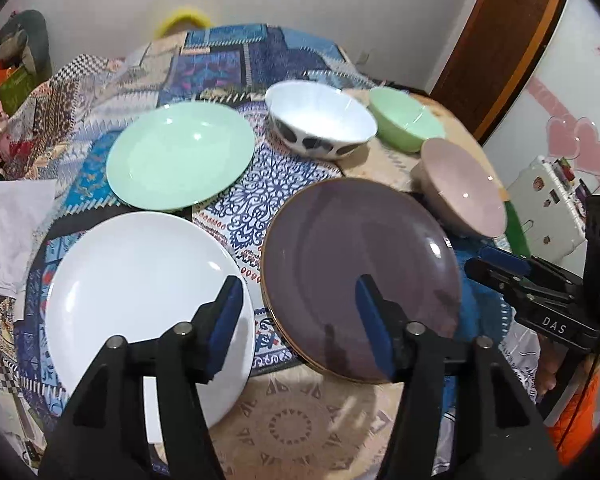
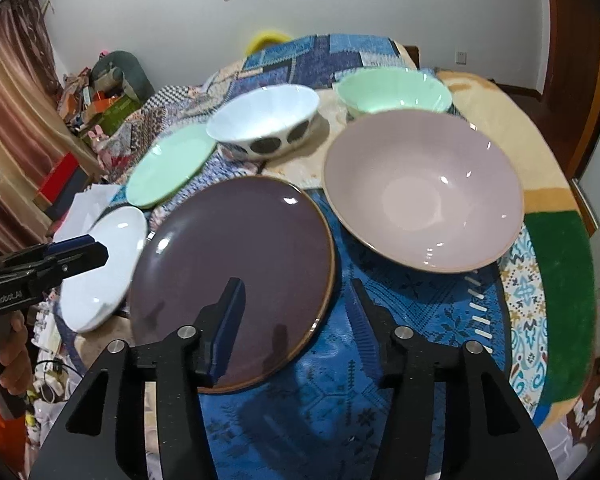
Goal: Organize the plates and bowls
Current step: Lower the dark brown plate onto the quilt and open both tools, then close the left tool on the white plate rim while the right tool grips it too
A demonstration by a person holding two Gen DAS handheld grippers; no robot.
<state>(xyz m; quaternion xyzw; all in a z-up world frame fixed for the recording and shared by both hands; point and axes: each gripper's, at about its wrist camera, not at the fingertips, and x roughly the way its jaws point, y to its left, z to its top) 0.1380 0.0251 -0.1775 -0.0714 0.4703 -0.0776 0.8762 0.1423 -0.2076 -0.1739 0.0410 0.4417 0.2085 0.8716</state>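
Three plates and three bowls sit on a patterned cloth (image 1: 252, 200) covering the tabletop. The left gripper (image 1: 298, 320) hangs with jaws spread and empty between the white plate (image 1: 140, 280) and the purple plate (image 1: 340, 260). The right gripper (image 2: 296, 320), also spread and empty, straddles the purple plate's near rim. Behind lie a green plate (image 1: 180, 156), a spotted bowl (image 1: 320, 120), a green bowl (image 1: 404, 120) and a pink bowl (image 2: 420, 192).

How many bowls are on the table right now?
3. The pink bowl sits nearest, right of the dark purple plate; the mint green bowl is behind it; the white spotted bowl stands left of the green one. None looks stacked or hidden.
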